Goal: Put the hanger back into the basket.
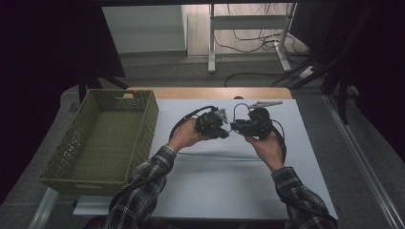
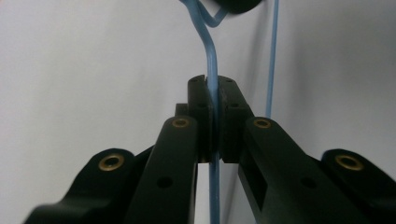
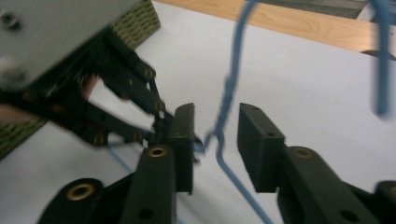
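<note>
Your left gripper [image 2: 212, 116] pinches the blue wire hanger [image 2: 211, 70] tight so it stays up above the white tabletop [image 1: 229, 191]. Your right gripper [image 3: 215, 140] has its jaws open around the hanger's twisted neck, ready to grab. The green basket [image 1: 143, 124] waits farther left.

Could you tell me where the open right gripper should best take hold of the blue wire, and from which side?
I would grip the twisted neck, just above the bend. The right gripper already straddles the blue wire there, jaws open on either side, so closing straight in should do. The left gripper clamps the wire beside it, steadying it.
</note>
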The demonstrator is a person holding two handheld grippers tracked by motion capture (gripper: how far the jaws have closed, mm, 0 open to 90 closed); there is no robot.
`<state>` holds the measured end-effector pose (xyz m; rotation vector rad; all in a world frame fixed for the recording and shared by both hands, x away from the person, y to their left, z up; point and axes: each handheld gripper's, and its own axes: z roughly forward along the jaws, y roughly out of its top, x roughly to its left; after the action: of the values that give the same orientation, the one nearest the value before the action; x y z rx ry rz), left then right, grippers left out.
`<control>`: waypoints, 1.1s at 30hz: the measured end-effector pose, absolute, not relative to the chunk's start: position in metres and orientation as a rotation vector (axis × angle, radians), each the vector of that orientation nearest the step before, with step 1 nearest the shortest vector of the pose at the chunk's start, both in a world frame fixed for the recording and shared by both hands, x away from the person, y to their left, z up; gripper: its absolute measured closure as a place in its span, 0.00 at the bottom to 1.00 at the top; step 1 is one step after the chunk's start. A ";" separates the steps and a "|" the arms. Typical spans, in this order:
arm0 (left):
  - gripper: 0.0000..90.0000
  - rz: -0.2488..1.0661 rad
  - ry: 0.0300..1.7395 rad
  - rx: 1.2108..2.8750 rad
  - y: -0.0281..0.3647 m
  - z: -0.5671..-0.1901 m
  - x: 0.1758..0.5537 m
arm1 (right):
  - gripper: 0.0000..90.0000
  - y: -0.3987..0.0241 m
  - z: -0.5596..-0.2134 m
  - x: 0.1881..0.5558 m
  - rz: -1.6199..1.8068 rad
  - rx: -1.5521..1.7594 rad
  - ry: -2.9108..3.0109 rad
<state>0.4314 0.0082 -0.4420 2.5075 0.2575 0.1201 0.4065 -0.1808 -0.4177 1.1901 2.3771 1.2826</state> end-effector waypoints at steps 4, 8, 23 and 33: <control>0.95 0.046 0.345 2.492 0.011 -0.438 0.426 | 0.95 -0.180 -0.415 0.405 1.358 1.217 2.350; 0.82 -0.096 0.452 2.421 0.025 -0.427 0.426 | 0.95 -0.175 -0.411 0.397 1.310 1.127 2.377; 0.95 -0.260 0.563 2.445 0.045 -0.424 0.404 | 0.95 -0.158 -0.405 0.383 1.381 0.960 2.484; 0.97 -0.217 0.654 2.382 0.062 -0.421 0.391 | 0.79 -0.152 -0.400 0.378 1.406 0.908 2.496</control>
<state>0.3912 0.0622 -0.4214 2.3820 0.6545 -0.2173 0.3777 -0.1524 -0.4004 0.9078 2.4961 1.4056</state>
